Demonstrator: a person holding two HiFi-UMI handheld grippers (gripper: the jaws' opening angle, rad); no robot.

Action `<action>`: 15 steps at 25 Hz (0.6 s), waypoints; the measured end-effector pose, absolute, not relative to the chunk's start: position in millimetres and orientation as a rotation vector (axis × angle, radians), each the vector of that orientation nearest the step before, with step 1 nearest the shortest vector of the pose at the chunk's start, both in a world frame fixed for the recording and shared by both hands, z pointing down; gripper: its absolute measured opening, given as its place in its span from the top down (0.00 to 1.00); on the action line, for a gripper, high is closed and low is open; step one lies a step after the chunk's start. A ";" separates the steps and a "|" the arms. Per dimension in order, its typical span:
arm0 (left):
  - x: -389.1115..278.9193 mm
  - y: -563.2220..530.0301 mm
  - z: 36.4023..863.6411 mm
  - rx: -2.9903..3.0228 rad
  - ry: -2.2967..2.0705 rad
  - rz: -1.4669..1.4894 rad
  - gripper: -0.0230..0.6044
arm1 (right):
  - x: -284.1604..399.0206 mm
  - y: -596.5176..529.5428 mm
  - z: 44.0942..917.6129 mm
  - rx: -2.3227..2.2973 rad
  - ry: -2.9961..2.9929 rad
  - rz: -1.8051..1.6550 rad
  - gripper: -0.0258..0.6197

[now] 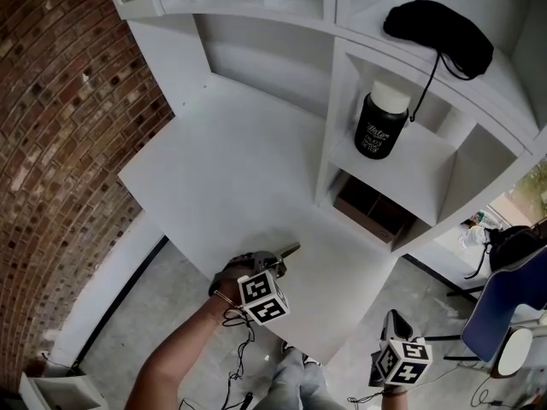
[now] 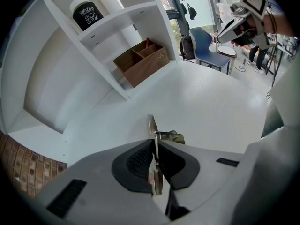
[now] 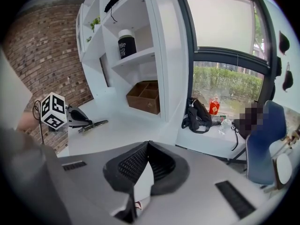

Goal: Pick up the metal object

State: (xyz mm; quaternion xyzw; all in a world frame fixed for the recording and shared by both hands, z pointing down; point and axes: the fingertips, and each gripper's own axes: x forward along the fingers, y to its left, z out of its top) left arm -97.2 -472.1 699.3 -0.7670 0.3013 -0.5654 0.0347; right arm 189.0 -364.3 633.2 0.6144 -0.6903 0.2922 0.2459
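Near the desk's front edge, left gripper (image 1: 275, 263) is clamped on the metal object (image 1: 289, 250). The thin piece runs between the closed pads and pokes out past the tips toward the shelves. Can't tell if it touches the desk (image 1: 239, 161). Right gripper (image 1: 395, 321) is off the desk's right corner, over the floor, jaws together, nothing between. Further back, a wooden box (image 1: 369, 208) sits in the lowest cubby, with a black jar (image 1: 382, 120) with white lid on the shelf above and a black cloth item (image 1: 438, 26) on top. Brick wall (image 1: 60, 109) left of desk; blue chair (image 1: 506, 301) far right.
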 end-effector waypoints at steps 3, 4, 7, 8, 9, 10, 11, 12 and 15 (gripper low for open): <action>-97.9 -474.6 697.0 -2.374 0.928 -1.733 0.94 | 190.0 -364.8 630.9 1.682 -1.880 0.794 0.96; -98.0 -475.1 696.6 -2.378 0.927 -1.732 0.94 | 190.0 -364.9 629.9 1.684 -1.880 0.793 0.96; -99.3 -476.4 697.0 -2.377 0.921 -1.734 0.94 | 189.1 -365.1 627.6 1.688 -1.882 0.789 0.96; -99.8 -476.7 697.6 -2.376 0.919 -1.735 0.94 | 188.8 -365.2 626.9 1.689 -1.883 0.788 0.96; -100.1 -476.9 697.9 -2.376 0.917 -1.737 0.94 | 188.7 -365.1 626.0 1.691 -1.883 0.787 0.96; -100.1 -477.1 698.1 -2.376 0.913 -1.739 0.94 | 188.7 -365.0 625.0 1.693 -1.884 0.785 0.96; -100.2 -477.1 698.3 -2.374 0.908 -1.742 0.94 | 188.9 -364.9 623.8 1.695 -1.884 0.783 0.96; -100.7 -477.0 698.7 -2.370 0.903 -1.747 0.94 | 189.3 -364.7 622.5 1.697 -1.885 0.781 0.96; -101.8 -475.3 700.1 -2.365 0.891 -1.762 0.94 | 190.9 -364.0 618.2 1.704 -1.887 0.772 0.96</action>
